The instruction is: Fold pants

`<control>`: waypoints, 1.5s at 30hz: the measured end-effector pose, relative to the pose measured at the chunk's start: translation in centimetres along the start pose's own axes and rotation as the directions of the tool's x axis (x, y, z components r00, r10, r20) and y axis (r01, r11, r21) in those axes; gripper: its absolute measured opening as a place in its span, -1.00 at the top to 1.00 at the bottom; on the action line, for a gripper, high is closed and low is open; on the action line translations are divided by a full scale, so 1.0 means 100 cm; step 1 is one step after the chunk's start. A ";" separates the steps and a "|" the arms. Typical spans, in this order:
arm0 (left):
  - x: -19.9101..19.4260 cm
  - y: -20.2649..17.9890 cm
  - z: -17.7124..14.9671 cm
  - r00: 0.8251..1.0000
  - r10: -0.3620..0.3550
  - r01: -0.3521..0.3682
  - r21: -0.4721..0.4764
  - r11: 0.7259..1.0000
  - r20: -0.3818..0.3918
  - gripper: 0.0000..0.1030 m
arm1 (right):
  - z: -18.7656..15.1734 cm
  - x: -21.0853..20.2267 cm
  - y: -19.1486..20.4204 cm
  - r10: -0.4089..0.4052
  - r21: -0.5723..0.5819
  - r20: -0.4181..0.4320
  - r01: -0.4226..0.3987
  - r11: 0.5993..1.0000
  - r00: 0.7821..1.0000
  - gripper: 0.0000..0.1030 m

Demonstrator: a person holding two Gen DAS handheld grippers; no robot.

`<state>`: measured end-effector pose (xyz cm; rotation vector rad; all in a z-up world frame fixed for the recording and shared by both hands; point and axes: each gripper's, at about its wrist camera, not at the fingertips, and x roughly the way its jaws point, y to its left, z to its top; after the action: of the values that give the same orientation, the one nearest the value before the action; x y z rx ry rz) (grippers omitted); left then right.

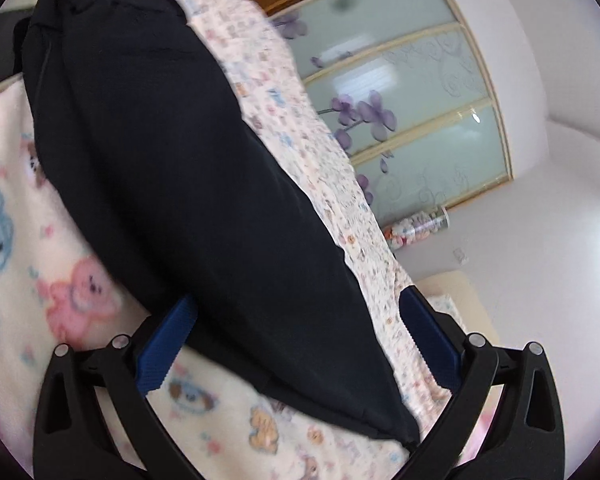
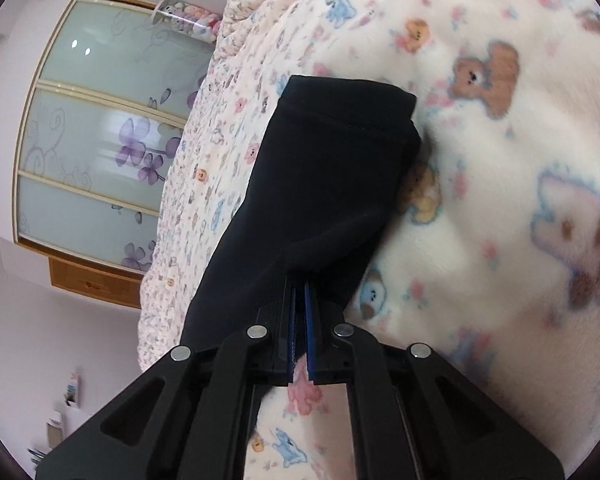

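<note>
The black pants [image 1: 172,168] lie stretched along a bed on a fluffy white blanket with bear prints [image 1: 24,248]. My left gripper [image 1: 296,320] is open, its blue pads [image 1: 164,344] on either side of the pants' near end, not closed on the cloth. In the right wrist view the pants [image 2: 324,184] run away from me to a hemmed end [image 2: 348,92]. My right gripper [image 2: 300,300] is shut on the near edge of the pants, the black cloth pinched between its blue pads [image 2: 310,320].
A floral sheet [image 1: 300,112] covers the bed's side beside the pants. Beyond it stands a wardrobe with frosted glass doors and purple flowers [image 2: 100,152]. A clear jar of plush toys [image 1: 416,228] sits by the white wall.
</note>
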<state>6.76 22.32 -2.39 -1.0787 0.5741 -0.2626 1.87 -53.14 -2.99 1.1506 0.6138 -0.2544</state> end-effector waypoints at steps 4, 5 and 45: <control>0.007 0.016 0.017 0.999 0.031 -0.029 -0.110 0.994 0.011 0.02 | -0.006 0.000 0.003 -0.007 -0.014 0.004 0.007 1.000 1.000 0.92; 0.008 0.021 0.019 0.998 0.067 -0.065 -0.113 0.991 0.017 0.36 | -0.006 0.003 0.005 -0.009 -0.018 0.006 0.009 1.000 1.000 0.92; -0.051 -0.045 -0.042 0.869 0.194 -0.349 0.287 0.892 0.454 -0.87 | 0.040 -0.016 0.029 -0.217 -0.175 0.169 0.246 0.953 0.961 0.79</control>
<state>0.51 19.49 1.78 -0.6509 0.2719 0.1164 3.28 -55.79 1.23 0.8618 0.6282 -0.4674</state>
